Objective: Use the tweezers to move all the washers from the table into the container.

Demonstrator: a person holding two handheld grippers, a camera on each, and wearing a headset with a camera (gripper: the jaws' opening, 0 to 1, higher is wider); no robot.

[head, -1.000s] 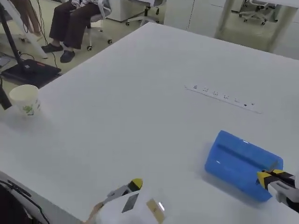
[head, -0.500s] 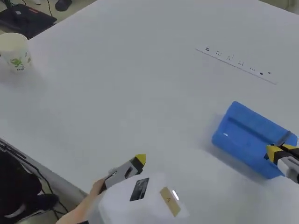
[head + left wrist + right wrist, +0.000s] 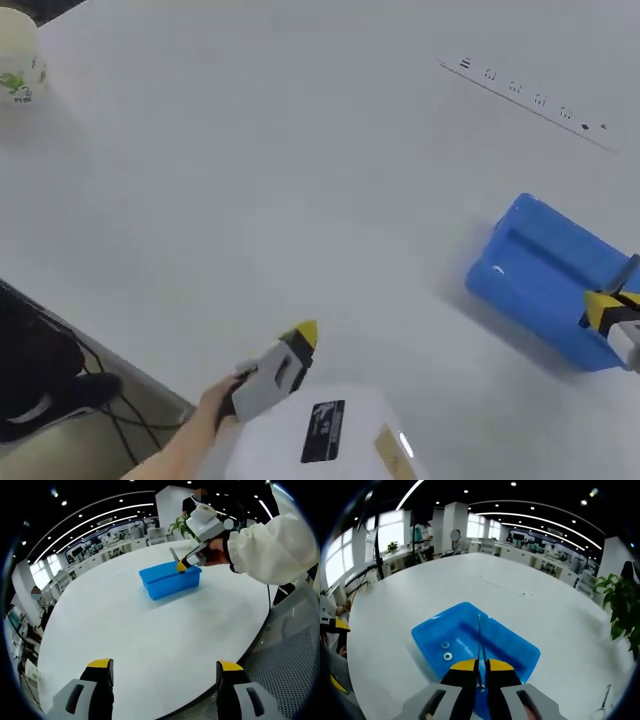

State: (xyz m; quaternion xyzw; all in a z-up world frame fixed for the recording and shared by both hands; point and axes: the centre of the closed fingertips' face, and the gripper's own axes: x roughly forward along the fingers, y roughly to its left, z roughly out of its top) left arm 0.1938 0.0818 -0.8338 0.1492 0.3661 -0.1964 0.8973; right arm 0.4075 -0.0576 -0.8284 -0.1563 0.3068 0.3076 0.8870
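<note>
The blue container [image 3: 517,652] lies right under my right gripper [image 3: 481,666], which is shut on thin metal tweezers [image 3: 479,630] pointing down into it. Two washers [image 3: 446,651] rest on the container's floor, left of the tweezer tips. In the head view the blue container [image 3: 545,270] sits at the right, with the right gripper [image 3: 606,308] over its near right corner. My left gripper [image 3: 164,667] is open with nothing between its jaws, held over the table's near edge [image 3: 298,342], well to the left of the container [image 3: 170,579].
A paper cup [image 3: 16,66] stands at the far left of the white table [image 3: 300,180]. A flush power strip [image 3: 535,98] runs across the table beyond the container. Cables and dark gear lie on the floor [image 3: 45,385] past the near left edge.
The head camera has tilted down, so everything has slid up and left in view. The right gripper stays at the container's corner; the left gripper has risen slightly into view.
</note>
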